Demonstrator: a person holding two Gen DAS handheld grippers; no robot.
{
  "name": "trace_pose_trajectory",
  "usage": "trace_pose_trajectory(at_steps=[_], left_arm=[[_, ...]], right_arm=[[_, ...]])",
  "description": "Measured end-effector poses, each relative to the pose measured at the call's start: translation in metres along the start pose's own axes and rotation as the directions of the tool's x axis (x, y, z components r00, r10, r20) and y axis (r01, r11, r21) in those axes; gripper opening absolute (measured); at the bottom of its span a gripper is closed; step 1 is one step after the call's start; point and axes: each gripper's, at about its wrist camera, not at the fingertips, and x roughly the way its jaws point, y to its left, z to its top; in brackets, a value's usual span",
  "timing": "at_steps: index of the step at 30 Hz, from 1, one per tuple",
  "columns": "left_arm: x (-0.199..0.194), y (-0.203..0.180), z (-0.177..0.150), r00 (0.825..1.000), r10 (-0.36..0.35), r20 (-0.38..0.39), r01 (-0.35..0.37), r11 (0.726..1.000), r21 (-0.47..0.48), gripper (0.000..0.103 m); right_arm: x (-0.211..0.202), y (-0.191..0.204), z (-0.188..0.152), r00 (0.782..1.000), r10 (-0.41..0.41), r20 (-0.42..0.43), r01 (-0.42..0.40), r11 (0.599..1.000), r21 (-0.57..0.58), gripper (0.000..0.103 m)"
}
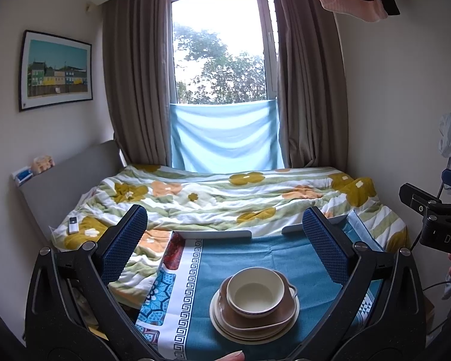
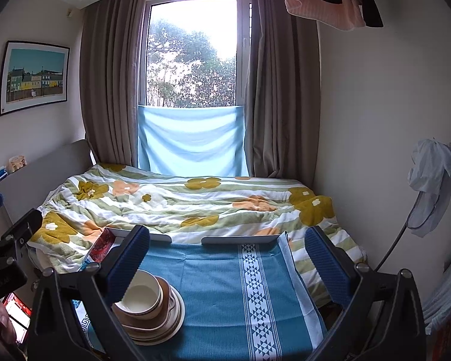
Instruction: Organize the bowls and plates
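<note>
Item 1, left side: my left gripper (image 1: 225, 249), fingers spread wide, holding nothing. It hovers above and in front of the stack, which sits between the two blue pads (image 1: 124, 246) in the left wrist view.

Item 2, centre-left: the stack of crockery on the blue tablecloth (image 2: 219, 294). Cream plates (image 1: 222, 323) at the bottom, a brown dish (image 1: 281, 307) with a small side handle on them, a cream bowl (image 1: 255, 290) nested on top. Everything touches; the bowl sits slightly off the middle of the dish.

Item 3, right side: my right gripper (image 2: 227, 263), fingers also spread, empty. Its left pad overlaps the bowl (image 2: 139, 296) in its own view; whether it touches the rim, I cannot tell.

Item 4, surroundings: a small table with raised grey edge pieces (image 2: 240, 239) at the far side, the bed with a flowered quilt (image 2: 180, 201) just beyond.

Risks, as I judge them:
- Glazed rims are likely slick; a pinch on one wall of the bowl may slip or tip it.
- Lifting the bowl could drag the brown dish along and shift the plates.
- A sideways nudge from the right pad could slide the whole stack.
- The cloth may slide or bunch under a pushed stack.
</note>
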Motion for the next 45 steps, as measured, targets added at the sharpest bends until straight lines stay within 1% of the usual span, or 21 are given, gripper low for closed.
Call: trace_pose_trajectory(at_steps=[35, 45], left_arm=[[-0.0047, 0.0071, -0.0047, 1.0, 0.009, -0.007, -0.009, 1.0, -0.011, 0.103], [-0.0074, 0.0075, -0.0039, 1.0, 0.006, 0.001, -0.006, 1.0, -0.018, 0.103]], right_arm=[[-0.0003, 0.0026, 0.0001, 1.0, 0.002, 0.002, -0.002, 1.0, 0.002, 0.102], [-0.0016, 0.0056, 0.0003, 1.0, 0.002, 0.005, -0.002, 1.0, 0.0, 0.102]])
